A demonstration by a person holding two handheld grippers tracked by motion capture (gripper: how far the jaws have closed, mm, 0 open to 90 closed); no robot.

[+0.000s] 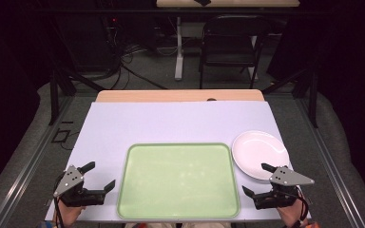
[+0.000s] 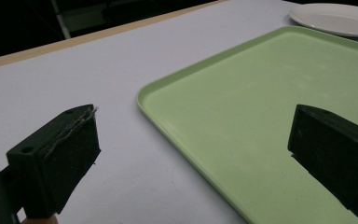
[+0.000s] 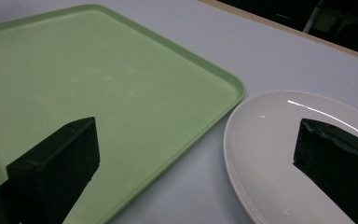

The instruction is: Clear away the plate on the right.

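On the table (image 1: 138, 121), covered with a pale sheet, a green tray (image 1: 178, 179) lies flat near the person's edge, and a white plate (image 1: 259, 154) sits just beside its far right corner, apart from it by a narrow strip of sheet. Both are bare: nothing lies on the tray and nothing on the plate. Judging from this, the work has hardly begun; the plate has not been lifted and the tray has not been loaded, so everything that involves these two things is still to do.

Left of the tray, the left tool (image 1: 100, 176) hangs low over the sheet, jaws spread wide and holding nothing. In the left gripper view one jaw stands over the bare sheet and the other over the tray's near left part, so the tool straddles the tray's left rim (image 2: 186, 140) without touching it, as far as I can tell.

At the tray's right, the right tool (image 1: 257, 179) is likewise wide open and empty. It sits near the plate's near edge; in the right gripper view one jaw stands over the tray (image 3: 98, 93) and the other over the plate (image 3: 279, 154). Both tools point forward and slightly inward, the forearms coming in from the near edge. My guess is that the right tool is the better placed for the plate.
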